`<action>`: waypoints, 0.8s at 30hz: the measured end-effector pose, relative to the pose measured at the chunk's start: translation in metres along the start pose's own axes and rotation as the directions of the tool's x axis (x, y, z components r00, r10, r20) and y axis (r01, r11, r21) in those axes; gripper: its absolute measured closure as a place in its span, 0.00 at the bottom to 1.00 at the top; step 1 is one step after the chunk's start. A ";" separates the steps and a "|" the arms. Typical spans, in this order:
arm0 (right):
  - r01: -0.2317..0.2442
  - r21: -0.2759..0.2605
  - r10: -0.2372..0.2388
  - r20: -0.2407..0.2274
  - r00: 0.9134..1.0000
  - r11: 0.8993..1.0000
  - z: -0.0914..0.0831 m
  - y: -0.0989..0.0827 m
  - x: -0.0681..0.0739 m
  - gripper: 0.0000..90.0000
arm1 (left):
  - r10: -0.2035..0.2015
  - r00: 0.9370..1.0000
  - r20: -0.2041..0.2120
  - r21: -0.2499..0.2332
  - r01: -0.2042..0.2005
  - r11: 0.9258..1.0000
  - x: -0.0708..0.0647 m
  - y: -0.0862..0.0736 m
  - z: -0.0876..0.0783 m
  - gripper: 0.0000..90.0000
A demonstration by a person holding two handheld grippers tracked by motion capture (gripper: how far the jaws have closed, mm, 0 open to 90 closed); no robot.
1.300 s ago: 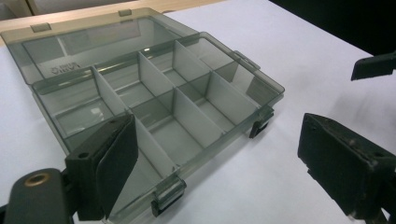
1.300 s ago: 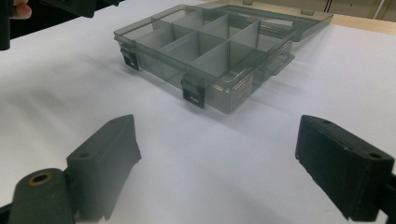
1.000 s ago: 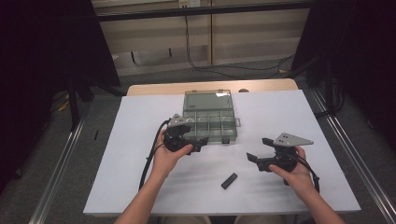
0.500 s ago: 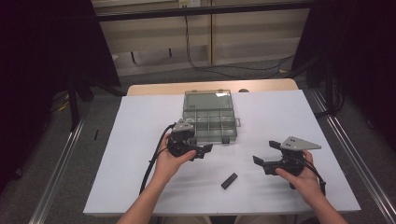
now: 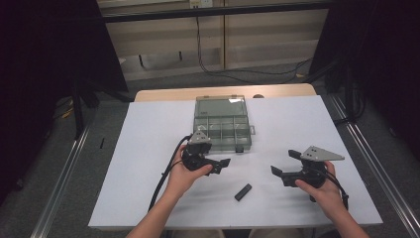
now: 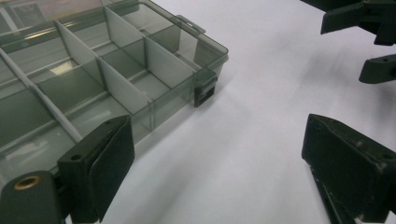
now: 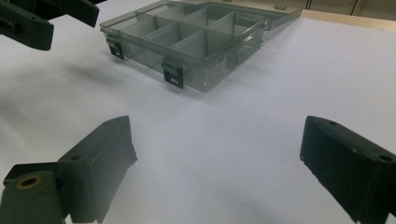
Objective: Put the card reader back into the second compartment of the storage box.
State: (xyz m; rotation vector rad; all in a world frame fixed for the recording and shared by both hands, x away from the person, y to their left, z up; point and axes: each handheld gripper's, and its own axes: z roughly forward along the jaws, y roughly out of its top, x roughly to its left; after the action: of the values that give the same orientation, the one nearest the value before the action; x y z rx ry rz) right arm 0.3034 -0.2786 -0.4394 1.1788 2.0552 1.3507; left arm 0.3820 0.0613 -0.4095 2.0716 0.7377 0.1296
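Left tool (image 5: pixel 224 163) beside organizer box (image 5: pixel 223 124)

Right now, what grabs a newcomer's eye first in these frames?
The smoky clear compartment box at the middle back of the white table, lid open, compartments apparently empty. Then the two hand-held grippers in front of it, left gripper and right gripper, both open, with a small black block lying between them.

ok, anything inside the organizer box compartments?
The compartments of the organizer box that show look empty: bare floors and dividers in both gripper views. In the left gripper view its own jaw covers the near corner, and the far cells are cropped, so those stay unconfirmed.
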 end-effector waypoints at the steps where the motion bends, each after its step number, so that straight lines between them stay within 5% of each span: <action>1: -0.004 -0.002 0.004 0.000 1.000 1.000 0.000 0.000 0.000 0.10 | -0.001 1.000 0.009 0.002 0.001 1.000 -0.002 -0.001 0.001 0.10; 15: 0.001 -0.007 -0.001 0.000 1.000 1.000 -0.001 -0.002 0.000 0.10 | 0.049 0.995 0.083 0.039 -0.053 0.998 -0.020 -0.006 0.012 0.07; 24: -0.003 -0.008 0.003 0.001 1.000 1.000 -0.002 -0.002 -0.001 0.10 | 0.044 0.993 0.106 0.060 -0.051 0.997 -0.029 -0.012 0.017 0.07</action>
State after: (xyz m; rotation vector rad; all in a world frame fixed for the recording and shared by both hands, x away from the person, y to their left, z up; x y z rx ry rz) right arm 0.3017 -0.2803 -0.4409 1.1791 2.0458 1.3581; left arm 0.3591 0.0376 -0.4237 2.1390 0.6359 0.0241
